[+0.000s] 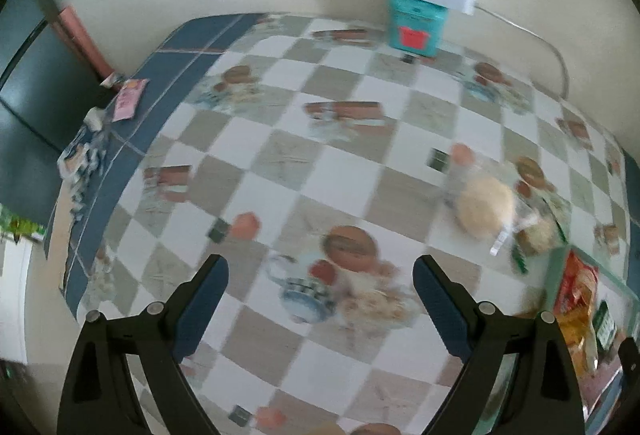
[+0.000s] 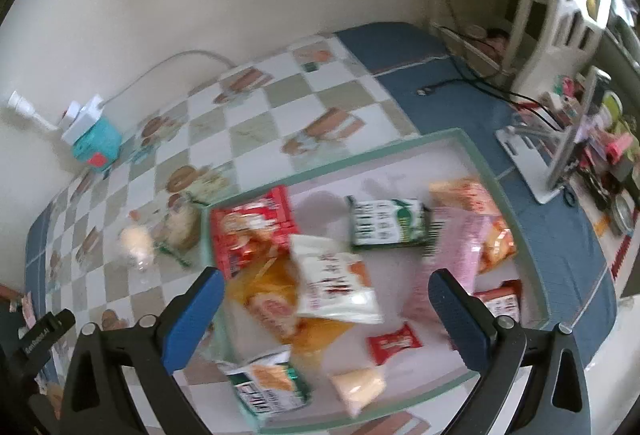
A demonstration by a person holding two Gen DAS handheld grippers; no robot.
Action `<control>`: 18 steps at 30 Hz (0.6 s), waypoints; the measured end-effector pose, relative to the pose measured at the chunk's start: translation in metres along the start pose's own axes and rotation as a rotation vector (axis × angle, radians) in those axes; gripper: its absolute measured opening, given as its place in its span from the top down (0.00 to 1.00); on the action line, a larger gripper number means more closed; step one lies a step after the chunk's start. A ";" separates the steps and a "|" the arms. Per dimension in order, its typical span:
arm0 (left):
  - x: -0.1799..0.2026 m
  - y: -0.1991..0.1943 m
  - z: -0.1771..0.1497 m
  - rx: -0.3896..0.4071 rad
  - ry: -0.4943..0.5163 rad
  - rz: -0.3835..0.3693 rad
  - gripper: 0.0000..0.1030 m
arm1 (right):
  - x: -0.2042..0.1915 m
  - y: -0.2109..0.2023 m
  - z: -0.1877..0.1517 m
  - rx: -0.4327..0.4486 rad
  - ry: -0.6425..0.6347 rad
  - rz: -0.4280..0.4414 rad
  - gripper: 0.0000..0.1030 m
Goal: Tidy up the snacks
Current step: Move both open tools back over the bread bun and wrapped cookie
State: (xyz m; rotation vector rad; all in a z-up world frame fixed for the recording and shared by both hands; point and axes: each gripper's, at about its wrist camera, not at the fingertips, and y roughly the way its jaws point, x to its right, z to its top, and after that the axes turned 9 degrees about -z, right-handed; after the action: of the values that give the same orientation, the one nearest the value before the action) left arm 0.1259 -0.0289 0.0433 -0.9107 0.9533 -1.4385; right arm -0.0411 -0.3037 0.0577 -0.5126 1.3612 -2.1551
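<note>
A pale green-rimmed tray on the checkered tablecloth holds several snack packs, among them a red one, a green-and-white one, a pink one and a white one. My right gripper hovers open above them, its pads touching nothing. Two clear-wrapped buns lie on the cloth just left of the tray. In the left wrist view those buns sit to the right, next to the tray corner. My left gripper is open over bare cloth, nothing between its fingers.
A teal box with a white power strip and its cable stand by the back wall. A pink packet and crumpled wrappers lie at the table's left edge. A white stand, black cables and cluttered items sit right of the tray.
</note>
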 end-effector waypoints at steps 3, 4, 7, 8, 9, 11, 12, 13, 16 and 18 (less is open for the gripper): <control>-0.018 0.002 0.004 -0.003 -0.032 0.004 0.09 | -0.019 -0.003 -0.004 0.006 -0.030 0.008 0.00; -0.023 0.002 0.005 -0.004 -0.040 0.005 0.09 | -0.024 -0.004 -0.005 0.007 -0.038 0.009 0.00; -0.036 0.005 0.009 -0.008 -0.058 0.004 0.09 | -0.043 -0.005 -0.009 0.010 -0.071 0.013 0.00; -0.039 0.006 0.010 -0.009 -0.062 0.002 0.09 | -0.050 -0.005 -0.011 0.012 -0.086 0.013 0.00; -0.042 0.007 0.011 -0.011 -0.066 0.000 0.09 | -0.056 -0.005 -0.012 0.013 -0.096 0.013 0.00; -0.048 0.009 0.014 -0.012 -0.071 -0.003 0.09 | -0.067 -0.006 -0.015 0.015 -0.116 0.015 0.00; -0.049 0.010 0.015 -0.014 -0.072 -0.004 0.09 | -0.074 -0.006 -0.017 0.016 -0.131 0.020 0.00; -0.050 0.013 0.016 -0.016 -0.073 -0.006 0.09 | -0.079 -0.006 -0.018 0.017 -0.142 0.024 0.00; -0.049 0.018 0.018 -0.019 -0.068 -0.006 0.09 | -0.095 -0.004 -0.020 0.020 -0.180 0.035 0.00; -0.044 0.022 0.021 -0.016 -0.051 -0.013 0.09 | -0.105 0.000 -0.020 0.020 -0.196 0.042 0.00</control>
State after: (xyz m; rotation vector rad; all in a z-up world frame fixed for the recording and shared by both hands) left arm 0.1565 0.0124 0.0297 -0.9625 0.9238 -1.4136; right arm 0.0298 -0.2241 0.0457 -0.6633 1.2312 -2.0243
